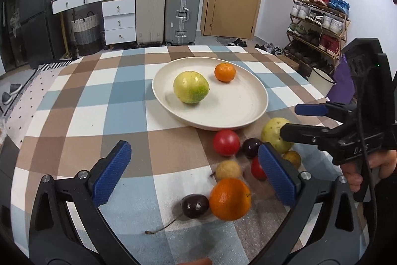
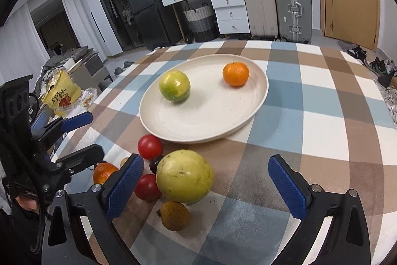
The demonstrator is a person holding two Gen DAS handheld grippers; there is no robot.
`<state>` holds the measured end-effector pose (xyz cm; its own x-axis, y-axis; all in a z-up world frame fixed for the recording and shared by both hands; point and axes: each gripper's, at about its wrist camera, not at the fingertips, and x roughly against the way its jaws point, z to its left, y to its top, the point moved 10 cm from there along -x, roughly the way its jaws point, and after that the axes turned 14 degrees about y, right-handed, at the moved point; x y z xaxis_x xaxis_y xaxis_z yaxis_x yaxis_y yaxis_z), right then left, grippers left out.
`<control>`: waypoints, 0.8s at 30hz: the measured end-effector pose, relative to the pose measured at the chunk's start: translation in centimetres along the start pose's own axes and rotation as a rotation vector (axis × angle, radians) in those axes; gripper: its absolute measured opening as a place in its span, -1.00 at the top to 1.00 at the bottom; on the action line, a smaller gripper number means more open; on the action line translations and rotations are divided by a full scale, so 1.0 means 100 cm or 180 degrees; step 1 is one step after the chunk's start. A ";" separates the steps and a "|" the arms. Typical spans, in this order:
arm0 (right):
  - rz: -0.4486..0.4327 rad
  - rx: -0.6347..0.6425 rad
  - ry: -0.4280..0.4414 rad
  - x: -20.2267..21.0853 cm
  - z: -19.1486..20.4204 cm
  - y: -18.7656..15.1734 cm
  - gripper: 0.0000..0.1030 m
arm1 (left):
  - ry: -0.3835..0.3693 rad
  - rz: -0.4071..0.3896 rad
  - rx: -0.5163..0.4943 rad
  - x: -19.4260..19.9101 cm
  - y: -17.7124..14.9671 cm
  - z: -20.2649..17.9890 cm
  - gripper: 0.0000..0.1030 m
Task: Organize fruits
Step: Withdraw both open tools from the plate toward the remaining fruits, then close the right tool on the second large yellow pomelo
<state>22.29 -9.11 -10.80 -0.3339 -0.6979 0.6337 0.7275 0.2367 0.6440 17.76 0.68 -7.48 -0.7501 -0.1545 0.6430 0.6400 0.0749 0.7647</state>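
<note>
A cream plate on the checked tablecloth holds a yellow-green guava and a small orange. In front of the plate lies a cluster of loose fruit: a large yellow guava, red tomatoes, dark plums, a brown pear and a big orange. My left gripper is open above the orange and plum. My right gripper is open, with the large guava between its fingers.
The table edge curves at the left. A yellow snack bag lies beyond the table's left side. Suitcases, drawers and a shoe rack stand across the room.
</note>
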 end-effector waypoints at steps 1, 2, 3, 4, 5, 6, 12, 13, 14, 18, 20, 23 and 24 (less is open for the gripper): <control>0.0019 0.0000 0.0011 -0.001 0.000 -0.001 -0.99 | 0.0025 0.0038 -0.0015 -0.002 -0.002 0.000 -0.98; 0.0045 0.0001 0.0040 -0.002 0.002 -0.003 -0.98 | 0.0038 0.0058 -0.0019 -0.003 -0.004 0.000 -0.98; 0.0073 -0.0003 0.0056 -0.003 0.002 -0.004 -0.98 | 0.0029 0.0073 -0.0020 -0.003 -0.005 -0.001 -0.98; 0.0095 -0.0005 0.0062 -0.004 0.002 -0.006 -0.98 | 0.0010 0.0084 -0.0020 -0.003 -0.007 -0.001 -0.98; 0.0130 -0.0013 0.0073 -0.006 0.002 -0.007 -0.97 | -0.0003 0.0089 -0.0026 -0.003 -0.007 -0.002 -0.98; 0.0156 -0.0020 0.0085 -0.007 0.003 -0.009 -0.96 | -0.0009 0.0092 -0.0032 -0.005 -0.007 -0.002 -0.98; 0.0245 -0.0036 0.0173 -0.013 0.007 -0.014 -0.65 | -0.0055 0.0107 -0.0113 -0.005 -0.009 -0.010 -0.98; 0.0249 -0.0036 0.0188 -0.013 0.007 -0.015 -0.64 | -0.0085 0.0114 -0.0117 -0.005 -0.010 -0.012 -0.98; 0.0252 -0.0043 0.0201 -0.014 0.008 -0.015 -0.62 | -0.0116 0.0125 -0.0123 -0.005 -0.010 -0.013 -0.98; 0.0283 -0.0081 0.0266 -0.017 0.009 -0.017 -0.44 | -0.0161 0.0160 -0.0188 -0.005 -0.014 -0.021 -0.98; 0.0287 -0.0074 0.0299 -0.018 0.011 -0.017 -0.15 | -0.0181 0.0151 -0.0220 -0.004 -0.015 -0.024 -0.98; 0.0240 0.0007 0.0325 -0.016 0.017 -0.016 -0.07 | -0.0192 0.0149 -0.0233 -0.002 -0.017 -0.025 -0.98; 0.0219 0.0041 0.0319 -0.015 0.018 -0.015 -0.06 | -0.0198 0.0153 -0.0223 -0.002 -0.019 -0.025 -0.98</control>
<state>20.60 -7.18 -11.98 -0.2213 -0.7435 0.6311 0.7387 0.2947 0.6062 17.05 -1.90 -9.17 -0.7259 -0.0907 0.6818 0.6838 0.0113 0.7295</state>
